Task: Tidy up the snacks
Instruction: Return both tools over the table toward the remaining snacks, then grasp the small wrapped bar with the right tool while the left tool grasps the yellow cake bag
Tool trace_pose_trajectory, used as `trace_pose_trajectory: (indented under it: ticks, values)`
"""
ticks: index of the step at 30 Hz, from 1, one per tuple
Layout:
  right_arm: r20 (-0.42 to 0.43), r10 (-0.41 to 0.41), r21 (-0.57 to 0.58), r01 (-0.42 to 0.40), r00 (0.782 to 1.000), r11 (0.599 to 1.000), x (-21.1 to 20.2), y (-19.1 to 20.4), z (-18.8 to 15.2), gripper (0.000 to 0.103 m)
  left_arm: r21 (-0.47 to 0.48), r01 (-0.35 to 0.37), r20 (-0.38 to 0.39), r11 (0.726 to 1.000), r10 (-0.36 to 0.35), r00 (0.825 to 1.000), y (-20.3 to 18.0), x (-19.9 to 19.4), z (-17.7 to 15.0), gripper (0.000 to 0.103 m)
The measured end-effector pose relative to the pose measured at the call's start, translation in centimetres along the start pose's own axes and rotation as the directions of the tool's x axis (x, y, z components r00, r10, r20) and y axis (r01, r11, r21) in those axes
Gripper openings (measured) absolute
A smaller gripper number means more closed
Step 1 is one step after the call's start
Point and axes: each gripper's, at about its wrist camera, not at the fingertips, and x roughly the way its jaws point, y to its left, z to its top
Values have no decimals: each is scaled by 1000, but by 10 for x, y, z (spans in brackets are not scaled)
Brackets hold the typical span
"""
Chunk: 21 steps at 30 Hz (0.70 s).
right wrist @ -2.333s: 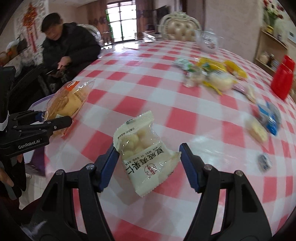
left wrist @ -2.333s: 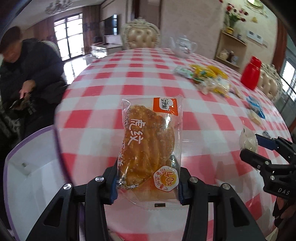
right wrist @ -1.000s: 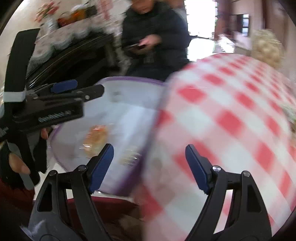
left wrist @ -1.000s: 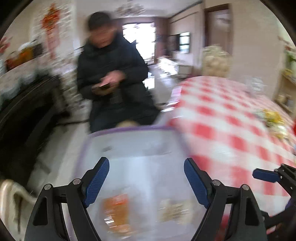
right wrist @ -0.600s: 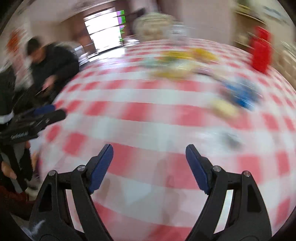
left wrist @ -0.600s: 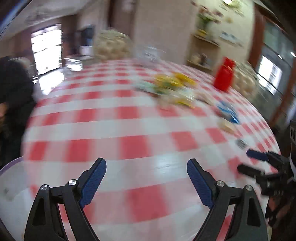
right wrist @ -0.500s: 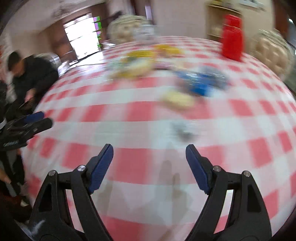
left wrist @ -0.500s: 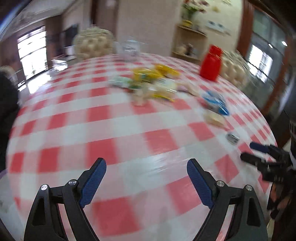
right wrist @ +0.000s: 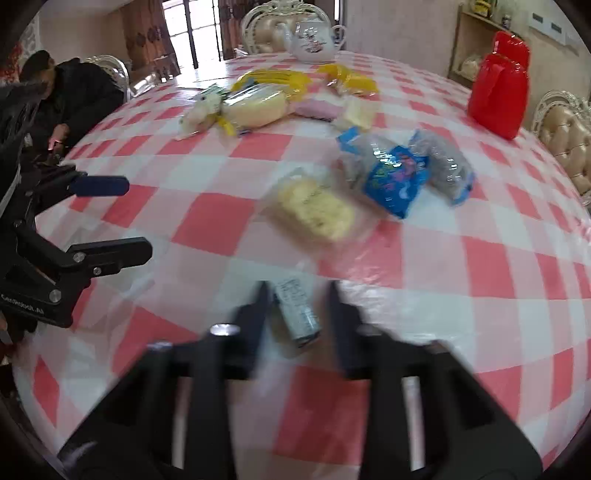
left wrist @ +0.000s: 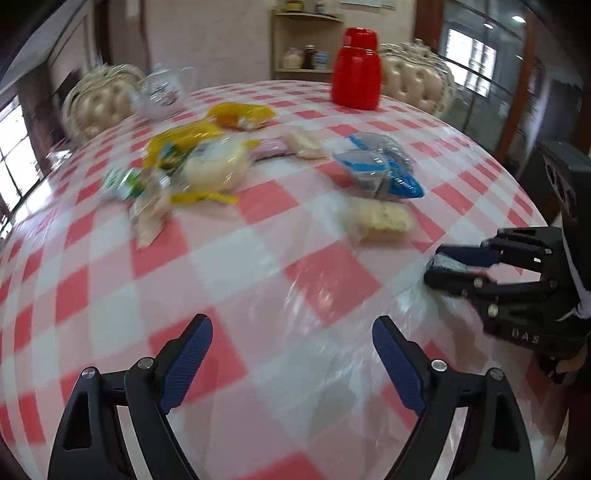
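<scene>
Snacks: loose packets spread over the far and middle part of the bench (right wrist: 424, 266), which carries a red-and-white checked cloth.
Small grey packet (right wrist: 295, 314): near edge of the bench, lying between the fingers of the right gripper (right wrist: 295, 314); in the left wrist view its end shows between the pads (left wrist: 448, 264).
Right gripper state: jaws have just been closing and are drawn in on the small grey packet; the fingers are motion-blurred.
Left gripper (left wrist: 291, 354): jaws spread wide, nothing between them, above bare cloth at the near edge; they narrowed slightly in the last moment.
Pale biscuit packet (right wrist: 314, 212): mid-bench, just beyond the right gripper.
Blue packets (right wrist: 399, 177): just beside the biscuit packet, on its far right.
Yellow packets (right wrist: 266, 92): far group, together with a round pale bun packet.
Red jug (right wrist: 498, 92): far right, upright.
Teapot (right wrist: 314, 35): far edge.
Person in dark clothing (right wrist: 74, 96): seated beyond the left edge of the bench.
</scene>
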Motion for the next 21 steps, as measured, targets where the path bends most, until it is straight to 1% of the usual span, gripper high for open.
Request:
trace_pose_trajectory:
  ticks: [1,2,3,4,6,7,9,11,12,14,15,17,19,21]
  values:
    - [3,9,14,-9,1000,1000,-3,-4,-3,18,26,22,11,999,-22,1000,-3,2,4,75]
    - [9,7,29,-7,1000,1000,-4,-7,-5,18,55,49,16,997,-50,999,-6,6,9,68]
    - [15,-4,43,3,1000,999,-6,-11,-8,18,88,73,9,993,-74,997,-10,11,15,56]
    - [22,-16,64,15,1000,998,-9,-15,-11,18,116,87,-5,989,-87,996,-14,17,21,51]
    - [42,-19,120,14,999,993,-17,-26,-18,18,157,97,-41,983,-92,995,-21,32,35,51]
    - [51,-25,138,17,998,990,-21,-30,-20,18,156,114,-53,981,-107,993,-24,38,40,51]
    - [63,-47,172,35,997,984,-27,-38,-23,18,106,192,-68,976,-185,980,-30,44,49,51]
    - [76,-53,212,35,996,977,-31,-46,-24,18,59,239,-57,969,-235,970,-39,44,54,52]
    - [79,-54,231,34,995,972,-32,-49,-25,18,47,236,-56,971,-234,971,-45,45,55,52]
    - [86,-54,250,30,995,968,-35,-53,-25,18,42,189,-46,981,-187,981,-58,48,58,55]
    - [89,-52,254,28,995,967,-35,-54,-25,18,49,171,-48,984,-168,985,-61,51,59,60]
    - [90,-49,254,25,995,967,-36,-54,-25,18,47,122,-67,991,-119,991,-65,58,60,62]
    - [97,-41,262,14,994,965,-37,-56,-25,18,45,129,-75,991,-125,989,-64,61,62,62]
    - [99,-37,275,8,994,961,-35,-59,-25,18,125,128,-58,984,-122,991,-67,58,66,62]
